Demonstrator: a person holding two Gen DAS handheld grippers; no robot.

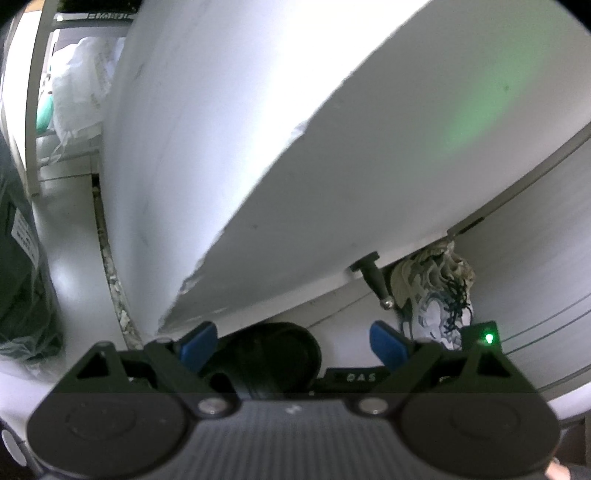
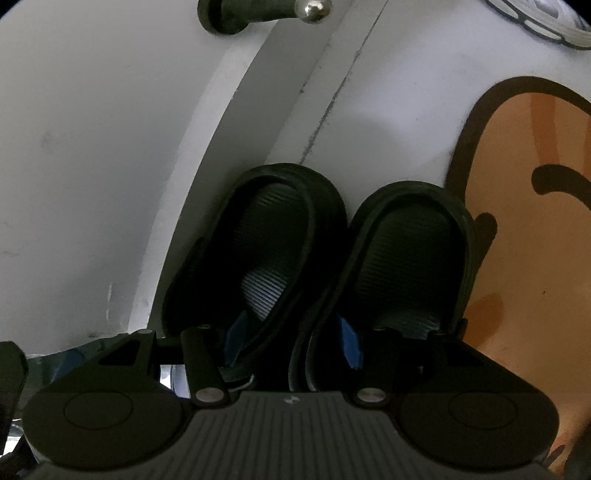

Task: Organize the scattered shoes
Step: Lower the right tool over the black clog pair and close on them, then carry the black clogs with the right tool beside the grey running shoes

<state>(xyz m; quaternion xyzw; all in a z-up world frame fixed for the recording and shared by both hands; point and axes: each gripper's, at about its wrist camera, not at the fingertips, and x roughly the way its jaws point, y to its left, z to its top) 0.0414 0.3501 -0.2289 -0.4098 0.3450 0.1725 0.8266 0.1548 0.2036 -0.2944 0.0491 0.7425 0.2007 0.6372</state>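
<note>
Two black slippers sit side by side in the right wrist view, the left one and the right one, toes pointing away on a white shelf surface. My right gripper is closed on both slippers, its blue pads pressing their adjacent inner walls together. My left gripper is open and empty, blue pads wide apart, below a white cabinet door. A black slipper heel lies just ahead of it. A white patterned sneaker stands inside the cabinet.
A black door knob sticks out of the cabinet door; it also shows in the right wrist view. An orange cartoon-print mat lies to the right. A sneaker sole is at top right. White plastic bags sit on a far-left shelf.
</note>
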